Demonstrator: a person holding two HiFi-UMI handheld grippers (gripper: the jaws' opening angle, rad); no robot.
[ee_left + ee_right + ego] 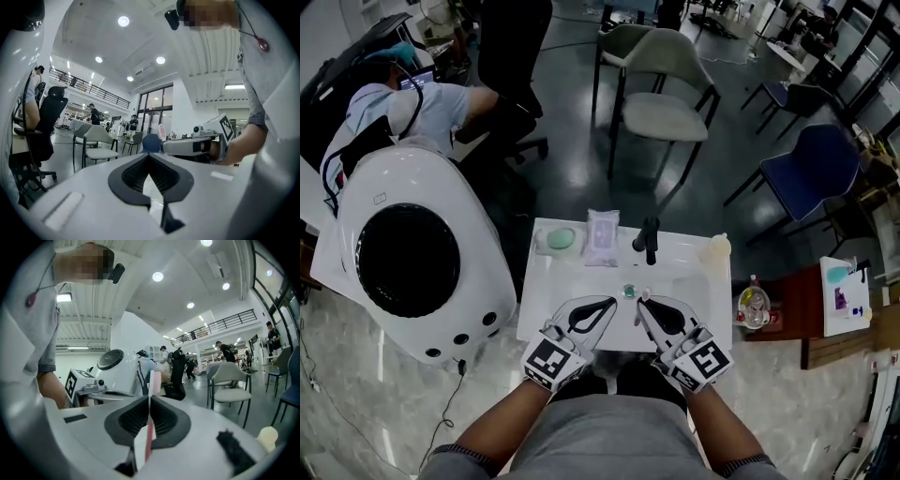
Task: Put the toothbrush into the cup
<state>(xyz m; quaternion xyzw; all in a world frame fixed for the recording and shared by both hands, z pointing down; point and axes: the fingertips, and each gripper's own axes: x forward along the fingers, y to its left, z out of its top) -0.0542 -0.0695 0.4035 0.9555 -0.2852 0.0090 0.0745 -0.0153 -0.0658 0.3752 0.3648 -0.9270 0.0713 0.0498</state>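
My right gripper (641,302) is shut on a pink and white toothbrush (151,427), which stands upright between the jaws with its head (154,379) above them. In the head view the toothbrush head (645,293) shows just past the right jaw tips, over the near middle of the white table (689,281). A pale yellowish cup (715,248) stands at the table's far right corner and shows low right in the right gripper view (267,437). My left gripper (611,303) is beside the right one, shut with nothing between its jaws (149,157).
On the table's far side are a green soap dish (560,239), a pale packet (602,236) and a black faucet-like fixture (647,240). A large white round machine (412,262) stands left. A small side table (806,309) with a bottle stands right. Chairs (661,103) lie beyond.
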